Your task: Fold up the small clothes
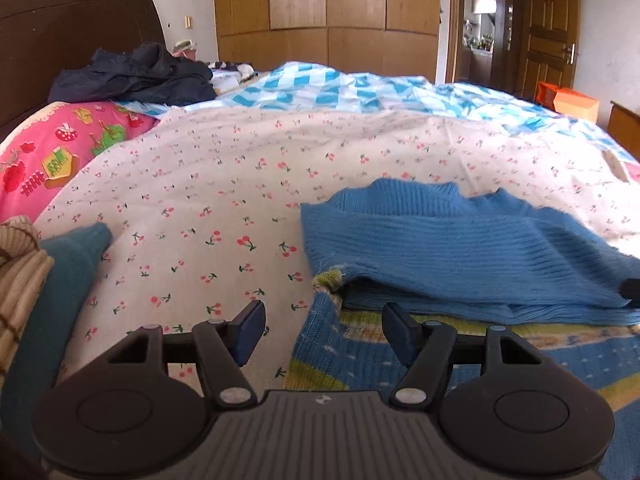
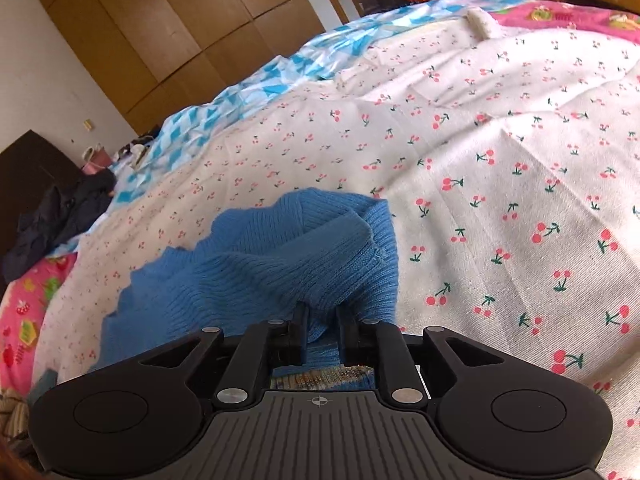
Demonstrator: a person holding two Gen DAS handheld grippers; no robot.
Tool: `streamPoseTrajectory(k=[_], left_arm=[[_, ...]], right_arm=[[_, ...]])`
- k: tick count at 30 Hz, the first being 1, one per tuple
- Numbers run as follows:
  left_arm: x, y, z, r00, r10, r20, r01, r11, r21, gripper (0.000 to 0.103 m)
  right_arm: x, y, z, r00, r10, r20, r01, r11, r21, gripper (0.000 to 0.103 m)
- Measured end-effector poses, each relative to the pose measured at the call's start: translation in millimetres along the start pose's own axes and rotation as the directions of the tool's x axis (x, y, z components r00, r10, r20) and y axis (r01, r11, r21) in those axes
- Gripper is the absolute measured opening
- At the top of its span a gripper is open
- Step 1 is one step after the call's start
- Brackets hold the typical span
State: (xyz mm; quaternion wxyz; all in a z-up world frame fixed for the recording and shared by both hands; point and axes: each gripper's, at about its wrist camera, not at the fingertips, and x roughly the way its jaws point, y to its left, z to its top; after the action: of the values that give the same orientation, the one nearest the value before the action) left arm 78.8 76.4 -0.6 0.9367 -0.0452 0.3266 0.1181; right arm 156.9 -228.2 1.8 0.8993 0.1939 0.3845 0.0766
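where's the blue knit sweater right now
The blue knit sweater lies right of centre in the left wrist view, on the cherry-print sheet over a striped knit; the right gripper pinches its fabric.

The blue knit sweater (image 1: 460, 248) runs off the right edge of the left wrist view, and its lower part covers much of the striped knit garment (image 1: 360, 360) beneath. In the right wrist view the right gripper (image 2: 322, 330) hides the pinched fold. The teal garment (image 1: 52, 300) is cut off at left. Items on the far nightstand (image 1: 186, 46) are too small to identify.
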Motion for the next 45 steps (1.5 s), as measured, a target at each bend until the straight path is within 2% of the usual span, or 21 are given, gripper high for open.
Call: streamPoseTrajectory(k=[7,16,20,27,39,45], left_arm=[[-15,-5,13,0.997,0.020,0.077,-0.021,1.000,0.008,0.069],[6,-41,34,0.994,-0.045,0.095,0.037,0.996,0.083,0.069],[22,-53,35,0.996,-0.056,0.072,0.048,0.993,0.103,0.069],[47,-57,19,0.999,-0.041,-0.020,0.043,0.993,0.108,0.070],[48,-54,14,0.998,-0.056,-0.019,0.058,0.993,0.102,0.072],[49,-50,15,0.997,-0.073,-0.025,0.075,0.993,0.088,0.073]], right_arm=[[-19,9,-2,0.999,-0.013,0.042,0.018,0.995,-0.100,0.017],[-30,12,-1,0.997,-0.032,0.073,0.043,0.987,-0.154,0.017],[-31,11,-1,0.996,-0.037,0.076,0.048,0.986,-0.160,0.017],[-30,8,-2,0.995,-0.057,0.080,0.070,0.983,-0.171,0.017],[-31,18,-5,0.990,-0.093,0.102,0.113,0.969,-0.219,0.017],[-36,28,-3,0.986,-0.103,0.131,0.134,0.957,-0.256,0.021]])
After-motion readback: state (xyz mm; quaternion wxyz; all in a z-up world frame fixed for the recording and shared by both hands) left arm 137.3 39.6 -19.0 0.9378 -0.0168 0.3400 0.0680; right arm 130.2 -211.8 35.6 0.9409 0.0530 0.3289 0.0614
